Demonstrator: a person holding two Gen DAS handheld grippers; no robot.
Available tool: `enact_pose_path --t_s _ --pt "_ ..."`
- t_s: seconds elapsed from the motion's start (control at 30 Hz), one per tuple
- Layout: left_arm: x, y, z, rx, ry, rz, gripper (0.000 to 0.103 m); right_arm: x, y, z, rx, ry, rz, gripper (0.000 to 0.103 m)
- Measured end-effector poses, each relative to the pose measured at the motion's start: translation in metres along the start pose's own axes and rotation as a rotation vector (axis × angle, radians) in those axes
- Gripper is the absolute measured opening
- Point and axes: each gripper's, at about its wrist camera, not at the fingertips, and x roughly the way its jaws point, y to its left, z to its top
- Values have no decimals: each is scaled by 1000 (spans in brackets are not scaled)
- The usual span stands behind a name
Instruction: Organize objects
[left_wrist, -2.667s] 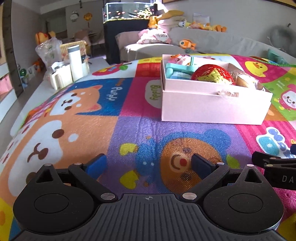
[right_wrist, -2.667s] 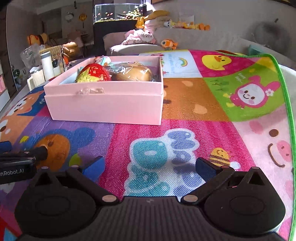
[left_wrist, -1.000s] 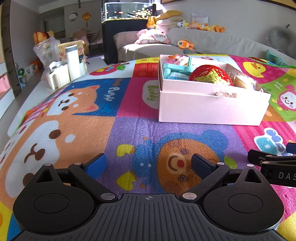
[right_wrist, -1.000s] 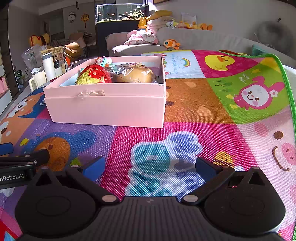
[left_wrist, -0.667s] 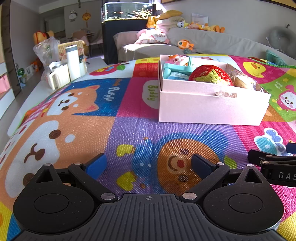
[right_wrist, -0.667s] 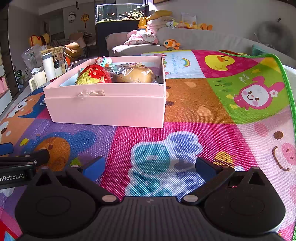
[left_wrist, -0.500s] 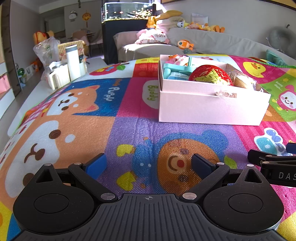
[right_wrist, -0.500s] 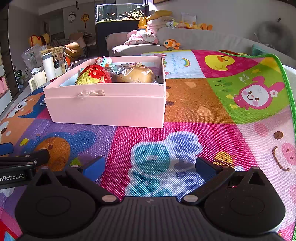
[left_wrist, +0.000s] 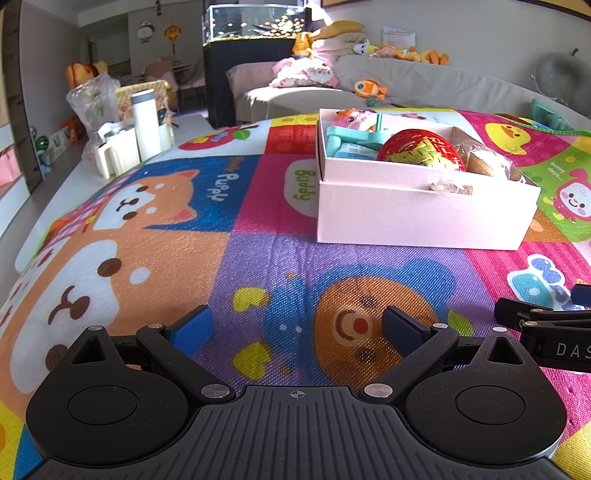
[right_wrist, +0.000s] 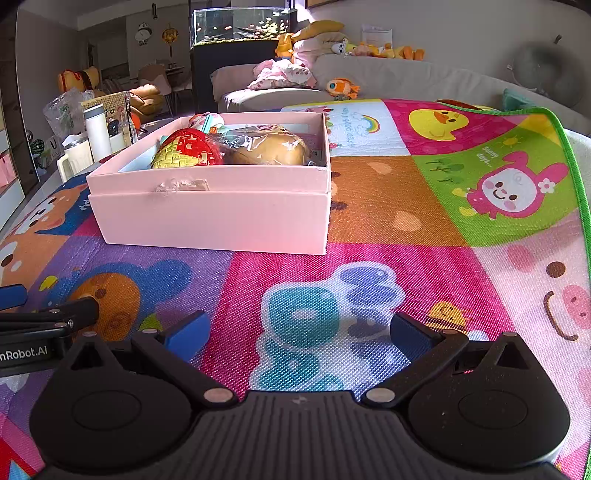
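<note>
Fish tank (left_wrist: 255, 23) behind a grey sofa (left_wrist: 424, 86) (plush toys on top), white flask (left_wrist: 146, 123) leftward

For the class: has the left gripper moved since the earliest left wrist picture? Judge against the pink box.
Yes. The pink box now sits slightly further left and higher in view, so the left gripper shifted a little, apparently rightward. Its jaws stand open, empty.

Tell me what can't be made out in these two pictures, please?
- Floor of the pink box: both views, hidden by its near wall and contents.
- Teal toy: left view, partly behind the red and yellow woven ball; its shape is unclear.
- Item in clear wrap: right view, glare blurs it.
- Right gripper: in the left view only one finger shows, cut by the edge.
</note>
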Motion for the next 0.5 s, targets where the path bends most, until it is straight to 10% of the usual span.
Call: enact_pose_path --t_s 0.5 --pt "0 0 0 0 0 0 101 -1 0 0 0 0 0 103"
